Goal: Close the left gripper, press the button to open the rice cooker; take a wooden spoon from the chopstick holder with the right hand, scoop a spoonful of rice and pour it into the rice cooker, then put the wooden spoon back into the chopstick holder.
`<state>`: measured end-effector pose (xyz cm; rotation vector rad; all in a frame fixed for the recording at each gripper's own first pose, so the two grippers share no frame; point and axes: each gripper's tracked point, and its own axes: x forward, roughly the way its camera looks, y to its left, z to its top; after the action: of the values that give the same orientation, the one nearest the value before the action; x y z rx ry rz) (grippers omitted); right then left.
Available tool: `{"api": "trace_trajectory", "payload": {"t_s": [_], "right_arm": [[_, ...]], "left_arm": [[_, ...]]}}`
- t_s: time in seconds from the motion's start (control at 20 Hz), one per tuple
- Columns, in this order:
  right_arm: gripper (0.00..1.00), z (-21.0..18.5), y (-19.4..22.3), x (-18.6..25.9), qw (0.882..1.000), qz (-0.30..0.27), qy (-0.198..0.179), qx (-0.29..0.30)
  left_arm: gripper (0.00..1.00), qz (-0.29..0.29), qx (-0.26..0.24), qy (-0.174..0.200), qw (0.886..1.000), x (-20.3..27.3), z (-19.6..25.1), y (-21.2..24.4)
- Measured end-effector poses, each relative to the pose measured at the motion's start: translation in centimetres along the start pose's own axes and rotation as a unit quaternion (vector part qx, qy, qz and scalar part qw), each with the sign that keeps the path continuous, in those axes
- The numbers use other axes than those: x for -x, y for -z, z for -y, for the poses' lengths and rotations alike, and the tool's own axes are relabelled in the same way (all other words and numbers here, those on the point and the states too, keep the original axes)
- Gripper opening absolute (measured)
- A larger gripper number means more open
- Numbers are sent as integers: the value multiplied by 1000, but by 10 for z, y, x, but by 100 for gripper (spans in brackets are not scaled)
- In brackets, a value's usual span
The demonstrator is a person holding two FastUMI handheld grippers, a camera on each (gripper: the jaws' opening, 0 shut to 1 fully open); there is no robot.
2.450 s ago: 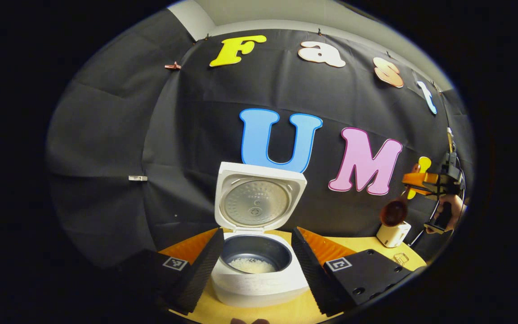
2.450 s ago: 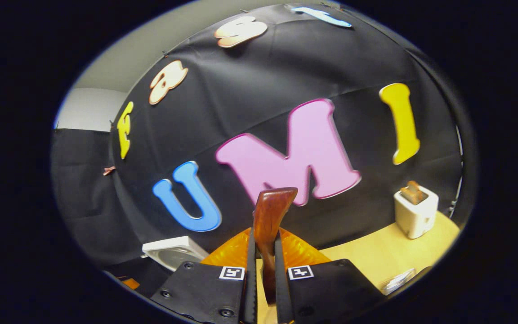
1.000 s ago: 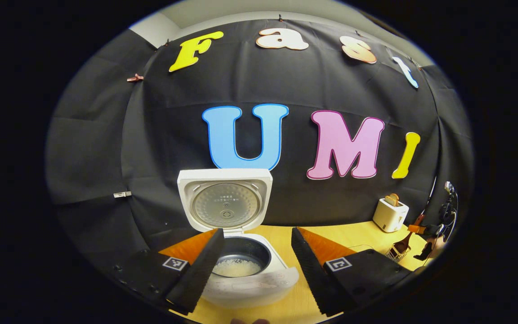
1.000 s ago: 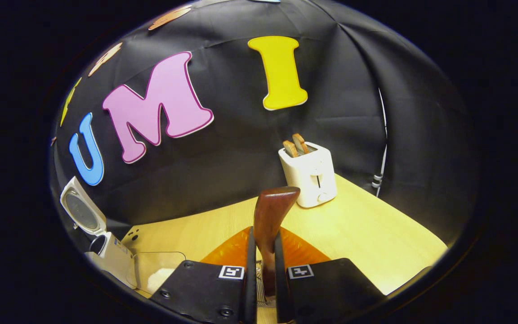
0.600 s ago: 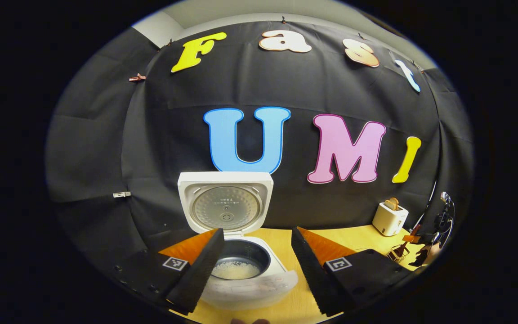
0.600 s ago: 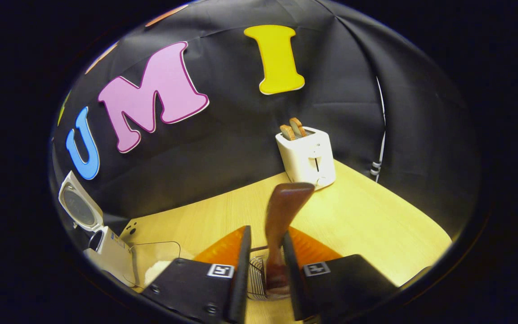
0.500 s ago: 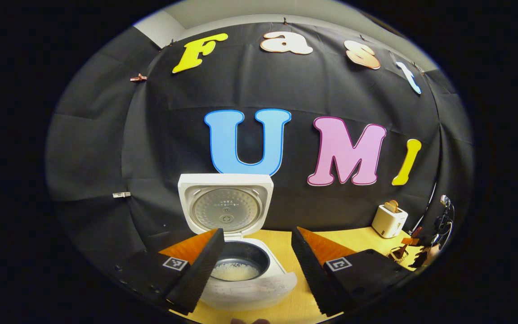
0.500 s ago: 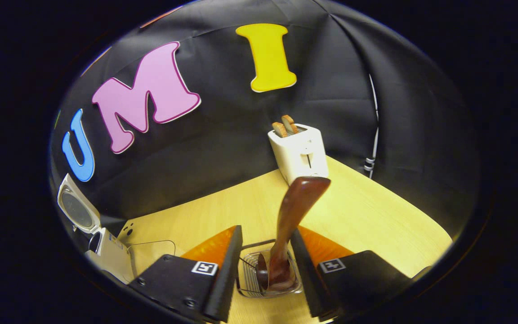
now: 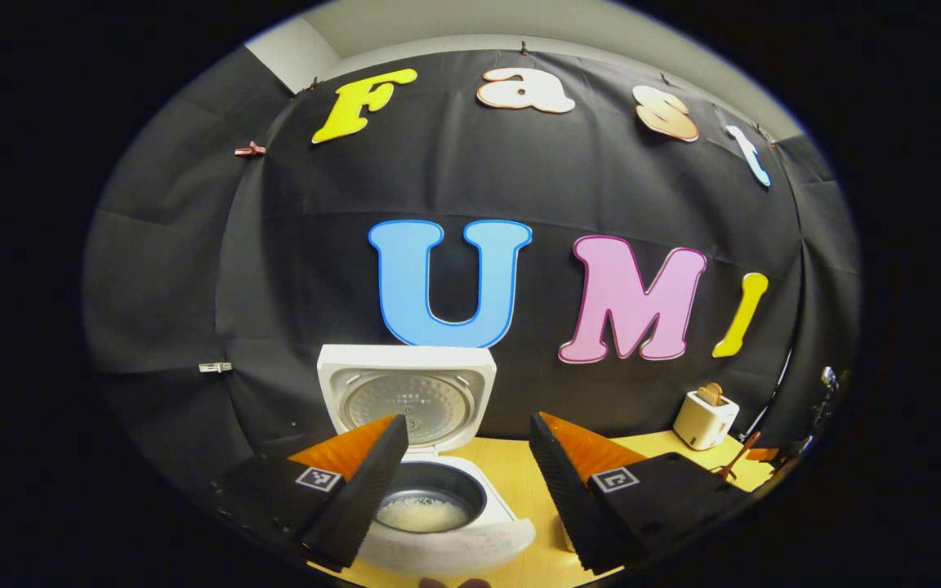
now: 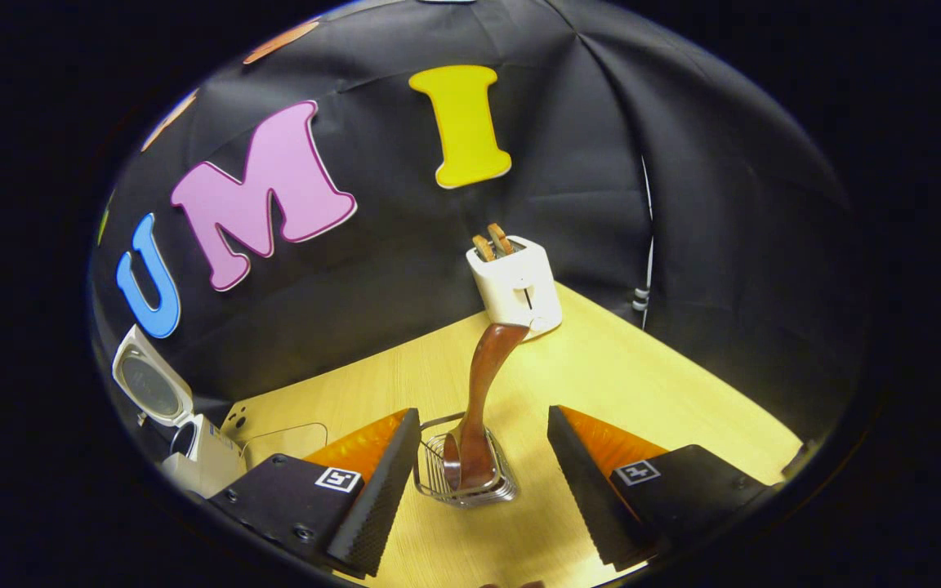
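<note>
Right gripper view: the table [image 10: 642, 384] spreads wide, and on it, in front of the toaster [image 10: 517, 282], stands the chopstick holder [image 10: 462, 474]. A second ago my right gripper [image 10: 479, 482] pinched the wooden spoon [image 10: 479, 408]; now its fingers gape wide, empty, and the spoon leans bowl-down in the holder. My left gripper [image 9: 462, 482] hangs open over the rice cooker [image 9: 430, 506], rice inside. I judge the task finished.

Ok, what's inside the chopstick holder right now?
The wooden spoon stands bowl-down in the wire chopstick holder, handle leaning out the top. The spoon covers the holder's bottom.
</note>
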<state>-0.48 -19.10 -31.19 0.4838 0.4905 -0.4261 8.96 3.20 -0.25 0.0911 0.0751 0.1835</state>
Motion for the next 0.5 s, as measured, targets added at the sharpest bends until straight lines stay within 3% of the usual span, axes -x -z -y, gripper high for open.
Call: {"api": "trace_trajectory", "payload": {"t_s": [0.5], "right_arm": [[97, -35, -21, 84, 992, 25, -44, 112]], "left_arm": [[95, 35, -57, -43, 997, -132, -47, -72]]}}
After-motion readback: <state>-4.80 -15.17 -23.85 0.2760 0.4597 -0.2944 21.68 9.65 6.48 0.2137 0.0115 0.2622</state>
